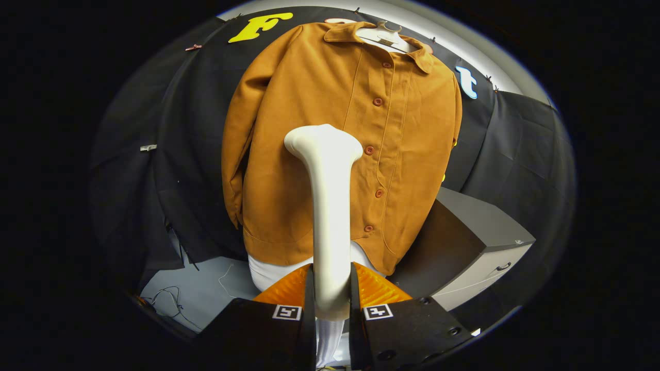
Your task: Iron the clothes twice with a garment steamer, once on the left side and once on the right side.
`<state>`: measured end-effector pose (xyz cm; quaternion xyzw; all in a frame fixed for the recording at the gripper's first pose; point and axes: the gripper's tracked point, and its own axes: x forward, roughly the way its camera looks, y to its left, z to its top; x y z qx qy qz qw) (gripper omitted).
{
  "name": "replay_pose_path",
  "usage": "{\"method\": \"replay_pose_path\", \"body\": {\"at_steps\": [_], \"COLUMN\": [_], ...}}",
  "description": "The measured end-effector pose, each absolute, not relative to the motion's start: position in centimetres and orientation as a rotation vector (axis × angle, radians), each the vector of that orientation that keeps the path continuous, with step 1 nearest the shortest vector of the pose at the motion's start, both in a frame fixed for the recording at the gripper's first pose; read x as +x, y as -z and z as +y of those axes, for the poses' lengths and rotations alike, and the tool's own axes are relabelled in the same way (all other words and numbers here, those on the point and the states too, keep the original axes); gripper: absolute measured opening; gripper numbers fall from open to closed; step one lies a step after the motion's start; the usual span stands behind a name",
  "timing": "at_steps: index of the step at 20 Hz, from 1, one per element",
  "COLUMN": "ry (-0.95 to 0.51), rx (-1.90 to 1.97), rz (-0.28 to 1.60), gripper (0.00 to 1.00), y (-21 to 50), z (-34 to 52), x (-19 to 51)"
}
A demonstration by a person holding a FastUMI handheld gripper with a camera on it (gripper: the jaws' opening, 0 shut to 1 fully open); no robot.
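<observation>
The fingers (pixel 330 304) clench the steamer (pixel 328 206), whose head seems to touch the shirt (pixel 319 103); a cabinet (pixel 479 242) stands at four o'clock.

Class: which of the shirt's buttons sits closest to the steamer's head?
The third button down the shirt, just beside the steamer head; the others sit higher or lower.

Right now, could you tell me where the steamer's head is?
The garment steamer, held in the gripper, has its head against the brown shirt, just left of the button placket at mid-height.
</observation>
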<state>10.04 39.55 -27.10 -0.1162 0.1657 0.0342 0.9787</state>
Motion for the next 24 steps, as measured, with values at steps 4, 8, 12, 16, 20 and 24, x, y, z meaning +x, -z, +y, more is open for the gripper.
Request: {"method": "replay_pose_path", "body": {"at_steps": [4, 8, 12, 16, 20, 24], "ry": [-0.07, -0.064, -0.052, -0.047, -0.042, -0.048], "rx": [-0.215, -0.199, -0.18, -0.154, -0.134, -0.117], "rz": [0.313, 0.281, 0.234, 0.179, 0.108, 0.036], "gripper": [0.29, 0.29, 0.29, 0.29, 0.29, 0.29], "y": [25.8, 24.1, 21.4, 17.5, 12.1, 6.6], "z": [38.5, 37.1, 35.9, 34.6, 33.2, 31.3], "x": [8.4, 7.2, 6.3, 5.6, 4.6, 3.3]}}
